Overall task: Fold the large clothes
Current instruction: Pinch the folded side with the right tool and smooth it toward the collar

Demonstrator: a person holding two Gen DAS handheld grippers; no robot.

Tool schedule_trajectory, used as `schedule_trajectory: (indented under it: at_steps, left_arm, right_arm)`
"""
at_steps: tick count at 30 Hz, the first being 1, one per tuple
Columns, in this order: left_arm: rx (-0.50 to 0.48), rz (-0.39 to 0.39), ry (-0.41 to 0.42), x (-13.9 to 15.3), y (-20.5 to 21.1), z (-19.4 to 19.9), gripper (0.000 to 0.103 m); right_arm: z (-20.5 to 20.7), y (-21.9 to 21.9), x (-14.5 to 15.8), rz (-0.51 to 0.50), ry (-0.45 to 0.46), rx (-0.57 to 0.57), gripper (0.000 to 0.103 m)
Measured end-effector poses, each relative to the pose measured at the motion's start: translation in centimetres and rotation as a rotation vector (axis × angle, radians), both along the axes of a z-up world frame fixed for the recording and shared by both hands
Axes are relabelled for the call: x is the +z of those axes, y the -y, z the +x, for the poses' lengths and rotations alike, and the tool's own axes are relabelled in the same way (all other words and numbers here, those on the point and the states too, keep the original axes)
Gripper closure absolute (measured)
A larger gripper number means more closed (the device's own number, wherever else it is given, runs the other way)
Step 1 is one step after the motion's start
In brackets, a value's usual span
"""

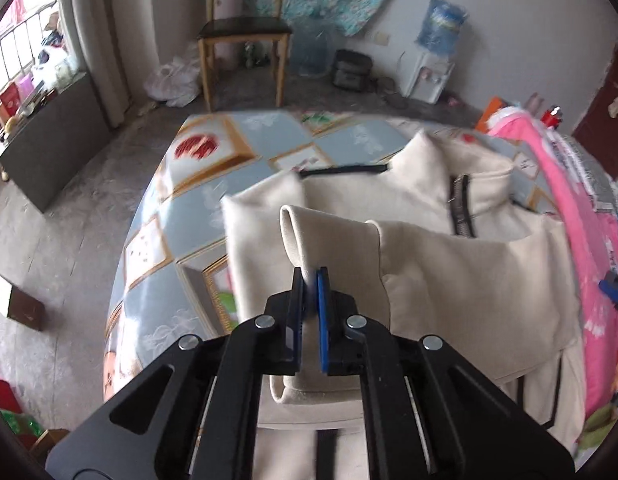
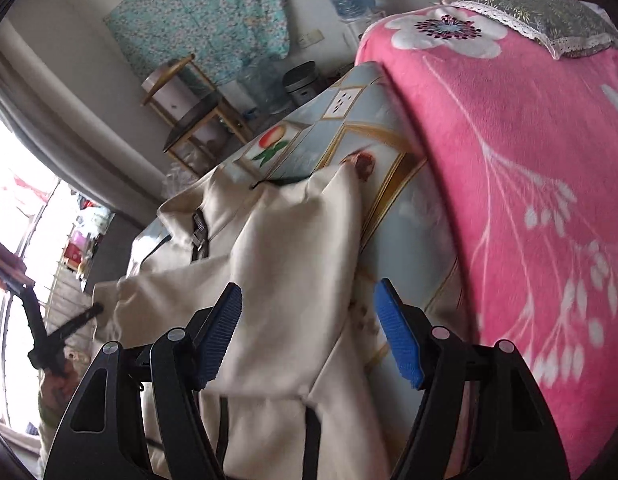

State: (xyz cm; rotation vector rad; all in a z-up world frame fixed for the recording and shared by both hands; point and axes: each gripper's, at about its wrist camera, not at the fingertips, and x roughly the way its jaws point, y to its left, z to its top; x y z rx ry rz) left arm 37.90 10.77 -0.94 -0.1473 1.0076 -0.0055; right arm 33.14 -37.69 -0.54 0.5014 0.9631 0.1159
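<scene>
A cream zip-up jacket [image 1: 449,264] lies spread on a bed covered with a patterned blue sheet [image 1: 213,168], its collar and dark zipper toward the far side. My left gripper [image 1: 310,276] is shut on a raised fold of the jacket's sleeve [image 1: 297,232], with cream cloth pinched between its pads. In the right wrist view the same jacket [image 2: 285,264] lies under my right gripper [image 2: 308,290], which hangs open just above the cloth. Its blue pads [image 2: 393,320] stand wide apart and touch nothing.
A pink flowered blanket [image 2: 509,160] lies along the right side of the bed, with a pillow [image 2: 549,16] at its far end. Beyond the bed are a wooden chair [image 1: 243,32], a water dispenser [image 1: 429,76] and a white plastic bag [image 1: 173,80]. A box [image 1: 17,300] sits on the floor.
</scene>
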Motion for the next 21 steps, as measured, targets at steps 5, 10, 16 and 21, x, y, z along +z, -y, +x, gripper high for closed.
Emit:
schedule_trajectory:
  at_steps: [5, 10, 16, 21]
  left_arm:
    - [0.0, -0.01, -0.053, -3.7, -0.7, -0.2, 0.097]
    - [-0.02, -0.006, -0.028, -3.9, -1.3, -0.6, 0.097]
    - [-0.058, 0.049, 0.121, -0.4, -0.5, -1.2, 0.097]
    - [-0.002, 0.031, -0.047, -4.6, -1.6, 0.3, 0.097]
  right_arm:
    - [5.5, -0.5, -2.8, -0.098, -0.082, -0.01, 0.048]
    - [8.2, -2.0, -4.0, -0.227, -0.092, 0.02, 0.096]
    - [6.1, -2.6, -1.5, -0.257, 0.035, -0.031, 0.098]
    - [6.6, -2.4, -4.0, -0.302, -0.024, -0.043, 0.098]
